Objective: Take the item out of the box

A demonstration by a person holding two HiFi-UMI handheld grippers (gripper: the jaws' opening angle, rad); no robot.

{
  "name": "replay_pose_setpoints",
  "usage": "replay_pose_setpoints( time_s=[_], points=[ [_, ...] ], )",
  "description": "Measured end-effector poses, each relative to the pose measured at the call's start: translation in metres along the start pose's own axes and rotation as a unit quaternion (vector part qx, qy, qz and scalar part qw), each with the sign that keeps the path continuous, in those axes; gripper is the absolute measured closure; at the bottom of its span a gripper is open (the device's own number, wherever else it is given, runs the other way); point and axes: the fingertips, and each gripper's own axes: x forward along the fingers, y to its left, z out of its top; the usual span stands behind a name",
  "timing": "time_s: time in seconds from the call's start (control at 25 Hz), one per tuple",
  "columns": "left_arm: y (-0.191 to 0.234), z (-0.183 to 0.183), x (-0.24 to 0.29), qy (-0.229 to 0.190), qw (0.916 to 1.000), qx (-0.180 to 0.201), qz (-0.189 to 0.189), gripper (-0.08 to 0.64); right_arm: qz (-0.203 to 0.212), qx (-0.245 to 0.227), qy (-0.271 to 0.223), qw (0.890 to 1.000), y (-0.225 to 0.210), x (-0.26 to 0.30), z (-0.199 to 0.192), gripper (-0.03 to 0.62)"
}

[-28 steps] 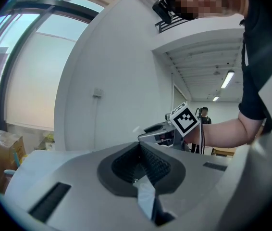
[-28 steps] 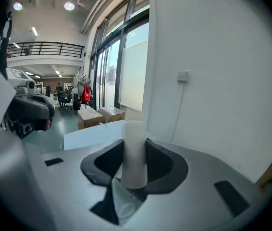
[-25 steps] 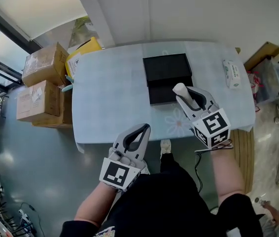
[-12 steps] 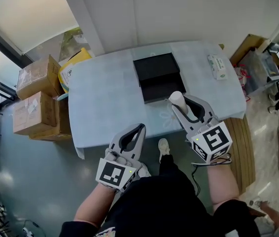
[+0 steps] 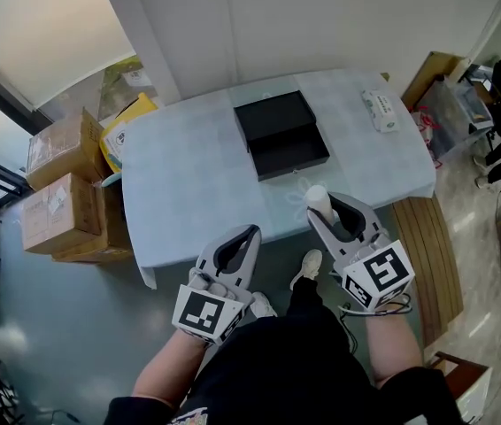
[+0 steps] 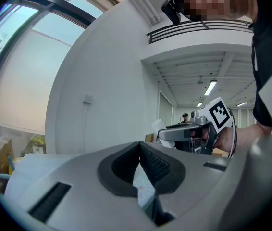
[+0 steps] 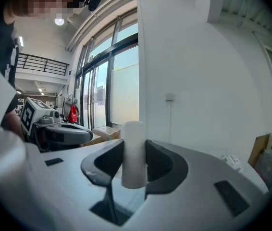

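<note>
The black box point(image 5: 292, 150) lies open on the blue-clothed table point(image 5: 184, 180), its black lid point(image 5: 273, 115) just behind it. My right gripper point(image 5: 320, 211) hovers at the table's near edge, well short of the box, shut on a white cylinder point(image 5: 316, 200). In the right gripper view the white cylinder point(image 7: 134, 153) stands upright, pinched between the two pads of the right gripper point(image 7: 134, 150). My left gripper point(image 5: 251, 232) hangs below the table's near edge, shut with nothing in it. In the left gripper view the left gripper point(image 6: 140, 147) has its jaws meeting.
A white packet point(image 5: 380, 111) lies at the table's far right. Cardboard boxes point(image 5: 60, 184) and a yellow box point(image 5: 127, 118) are stacked on the floor to the left. A wooden slatted platform point(image 5: 426, 255) lies on the right. A white wall runs behind the table.
The right gripper has drawn back from above the box to the table's near edge, still holding the white cylinder. The left gripper stays low near the body.
</note>
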Motion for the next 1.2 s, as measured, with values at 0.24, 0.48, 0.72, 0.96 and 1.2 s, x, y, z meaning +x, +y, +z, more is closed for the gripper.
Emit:
replay_pose_setpoints(
  time_s=[0.24, 0.48, 0.72, 0.96, 1.2],
  points=[
    [-0.005, -0.002, -0.007, 0.001, 0.9999, -0.003, -0.011, 0.552, -0.006, 0.02, -0.002, 1.0, 0.015, -0.015, -0.006, 0.446],
    [-0.015, -0.004, -0.008, 0.002, 0.9998, -0.003, -0.017, 0.552, -0.003, 0.025, -0.002, 1.0, 0.026, -0.027, -0.012, 0.446],
    [-0.025, -0.003, -0.008, 0.002, 0.9998, 0.003, -0.02, 0.551, 0.0, 0.029, -0.007, 1.0, 0.031, -0.037, -0.015, 0.446],
    [-0.032, -0.003, -0.006, 0.005, 0.9998, 0.003, -0.021, 0.551, 0.004, 0.034, -0.01, 0.999, 0.034, -0.043, -0.016, 0.448],
    [-0.033, -0.005, -0.004, 0.006, 0.9998, 0.001, -0.02, 0.552, 0.01, 0.033, -0.005, 0.999, 0.037, -0.041, -0.02, 0.448]
  ],
)
